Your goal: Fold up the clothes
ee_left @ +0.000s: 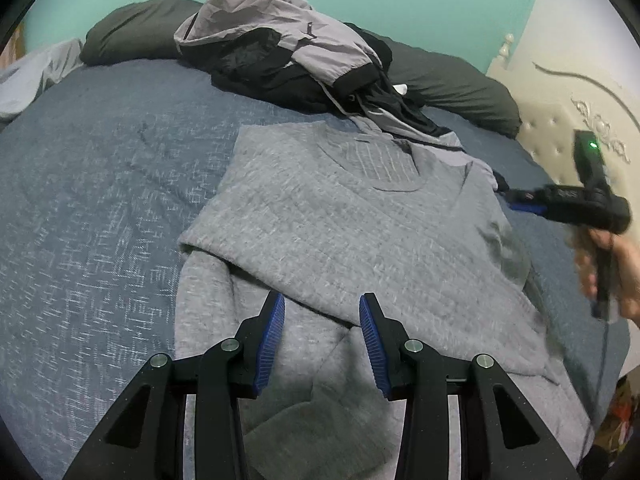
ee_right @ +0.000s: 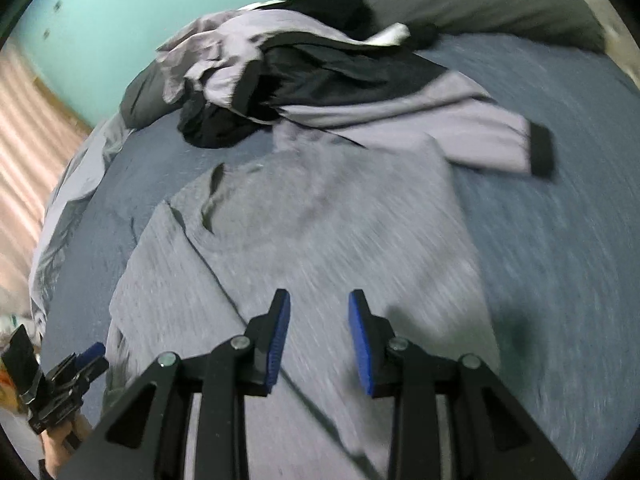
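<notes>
Grey sweater [ee_left: 352, 232]: centre of the left wrist frame, spread on the bed [ee_left: 100, 200], neckline toward the upper frame; one side lies doubled over the body, a sleeve trailing at the lower left.
Left hand-held gripper [ee_left: 322, 322]: released, holding nothing, poised over the lower fold edge, probably to take it.
Right hand-held gripper [ee_right: 319, 316]: released over the sweater's middle; motion-blurred.
Jacket pile [ee_left: 280, 48]: upper centre, against the pillows [ee_left: 140, 28], its sleeve overlapping the sweater's top, apparently waiting unfolded.
</notes>
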The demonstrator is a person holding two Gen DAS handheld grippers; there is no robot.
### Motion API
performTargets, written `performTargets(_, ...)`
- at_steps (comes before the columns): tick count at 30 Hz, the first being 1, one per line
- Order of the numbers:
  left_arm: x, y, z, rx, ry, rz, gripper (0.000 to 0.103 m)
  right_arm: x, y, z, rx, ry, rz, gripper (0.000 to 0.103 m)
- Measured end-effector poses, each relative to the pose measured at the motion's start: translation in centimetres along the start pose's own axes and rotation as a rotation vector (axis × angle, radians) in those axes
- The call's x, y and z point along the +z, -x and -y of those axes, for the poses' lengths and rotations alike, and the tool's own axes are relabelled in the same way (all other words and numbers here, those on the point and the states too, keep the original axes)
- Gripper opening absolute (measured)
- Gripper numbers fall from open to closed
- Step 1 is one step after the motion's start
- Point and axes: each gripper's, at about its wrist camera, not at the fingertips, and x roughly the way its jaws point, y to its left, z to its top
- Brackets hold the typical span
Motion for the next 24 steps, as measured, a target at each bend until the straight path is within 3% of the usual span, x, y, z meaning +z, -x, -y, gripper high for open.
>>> performTargets(4, -0.1, -1.1, -1.0, 0.009, 0.018, -0.012, 0.043, 2.4, -2.7, -1.8, 0.025, 0.042, 0.013, 0.030)
performTargets(9, -0.2, -2.1, -2.2, -0.005, 0.066, -0.021, 0.043, 5.5, -6.6, -3.6, -0.006, 0.065, 0.009, 0.030)
performTargets(16, -0.3, -3.0, -3.0, -0.027, 0.107, -0.031, 0.043, 8.6, -11.5, -4.4, -0.113, 0.098, -0.029, 0.030)
performTargets(24, -0.1, -3.7, -4.0, -0.036, 0.153, -0.027, 0.043, 9.5, -15.0, -3.8, -0.205, 0.130, -0.084, 0.030)
